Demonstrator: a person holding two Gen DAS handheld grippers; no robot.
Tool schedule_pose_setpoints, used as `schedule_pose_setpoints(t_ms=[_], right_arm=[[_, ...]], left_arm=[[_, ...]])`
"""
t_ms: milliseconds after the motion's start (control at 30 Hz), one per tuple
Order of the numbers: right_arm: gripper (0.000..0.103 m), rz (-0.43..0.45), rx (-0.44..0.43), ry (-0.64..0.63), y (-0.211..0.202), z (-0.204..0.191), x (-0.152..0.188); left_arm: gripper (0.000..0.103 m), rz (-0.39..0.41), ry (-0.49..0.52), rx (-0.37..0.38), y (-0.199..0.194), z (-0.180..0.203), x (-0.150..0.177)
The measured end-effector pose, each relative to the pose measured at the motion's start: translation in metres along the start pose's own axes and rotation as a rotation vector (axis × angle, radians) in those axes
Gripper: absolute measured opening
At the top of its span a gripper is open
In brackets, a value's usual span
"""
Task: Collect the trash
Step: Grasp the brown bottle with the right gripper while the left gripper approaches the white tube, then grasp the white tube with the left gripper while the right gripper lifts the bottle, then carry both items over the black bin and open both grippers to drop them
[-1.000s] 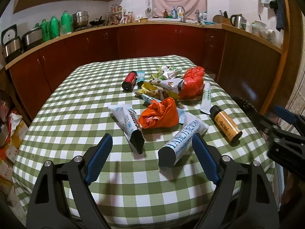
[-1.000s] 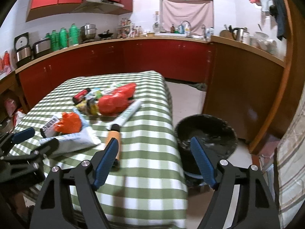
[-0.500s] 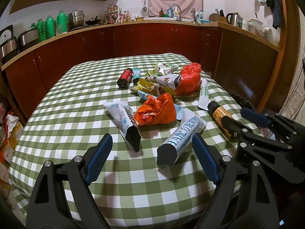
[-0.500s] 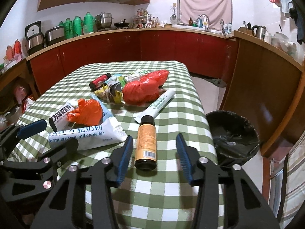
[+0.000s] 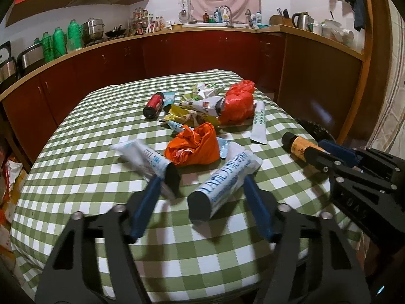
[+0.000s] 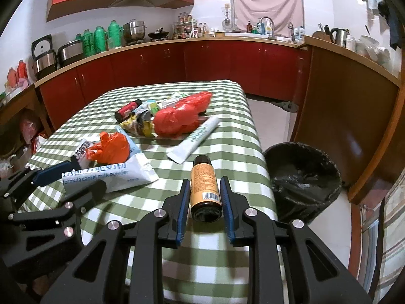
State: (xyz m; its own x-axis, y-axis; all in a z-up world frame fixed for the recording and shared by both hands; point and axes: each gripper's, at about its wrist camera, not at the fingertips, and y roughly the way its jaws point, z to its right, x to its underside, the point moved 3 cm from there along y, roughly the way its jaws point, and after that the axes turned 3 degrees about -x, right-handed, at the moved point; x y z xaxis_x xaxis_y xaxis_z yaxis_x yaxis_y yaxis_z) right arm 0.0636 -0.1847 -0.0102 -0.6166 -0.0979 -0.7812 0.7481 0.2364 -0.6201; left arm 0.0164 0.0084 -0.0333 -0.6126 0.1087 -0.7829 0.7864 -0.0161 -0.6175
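Observation:
Trash lies on a green-checked table. An orange bottle with a black cap rests near the table's right edge, and my right gripper has both fingers pressed against its sides. My left gripper stands open around the black end of a rolled white milk-powder pouch without clamping it. A second white pouch lies just left of its left finger. Beyond are a crumpled orange bag, a red bag, a white tube, a red can and wrappers.
A black-lined trash bin stands on the floor beside the table's right edge, with a brown cabinet side behind it. Red kitchen cabinets run along the back. Bags sit on the floor at the left.
My right gripper came in over the table and its fingers narrowed onto the orange bottle. My left gripper moved forward and its fingers narrowed around the milk-powder pouch.

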Motion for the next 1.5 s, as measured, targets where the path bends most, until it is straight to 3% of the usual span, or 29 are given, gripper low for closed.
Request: schedule_pose_setpoints(t_ms=[233,467,667,1167,1500], right_arm=[[0.025,0.012,0.008,0.023,-0.008,0.011,0.002],[0.025,0.012,0.009,0.029,-0.009,0.014,0.003],[0.025,0.012,0.009,0.031,-0.009,0.013,0.003],[0.025,0.046,0.044,0.045,-0.019,0.021,0.0],[0.024,0.091,0.138,0.084,-0.029,0.065,-0.024]], left_arm=[[0.057,-0.005,0.031,0.019,-0.001,0.011,0.004],[0.03,-0.002,0.041,0.042,0.003,0.016,0.005],[0.016,0.008,0.023,0.076,0.002,0.016,0.006],[0.011,0.067,-0.012,0.069,-0.016,0.019,-0.01],[0.011,0.102,0.02,0.126,-0.007,0.063,-0.049]])
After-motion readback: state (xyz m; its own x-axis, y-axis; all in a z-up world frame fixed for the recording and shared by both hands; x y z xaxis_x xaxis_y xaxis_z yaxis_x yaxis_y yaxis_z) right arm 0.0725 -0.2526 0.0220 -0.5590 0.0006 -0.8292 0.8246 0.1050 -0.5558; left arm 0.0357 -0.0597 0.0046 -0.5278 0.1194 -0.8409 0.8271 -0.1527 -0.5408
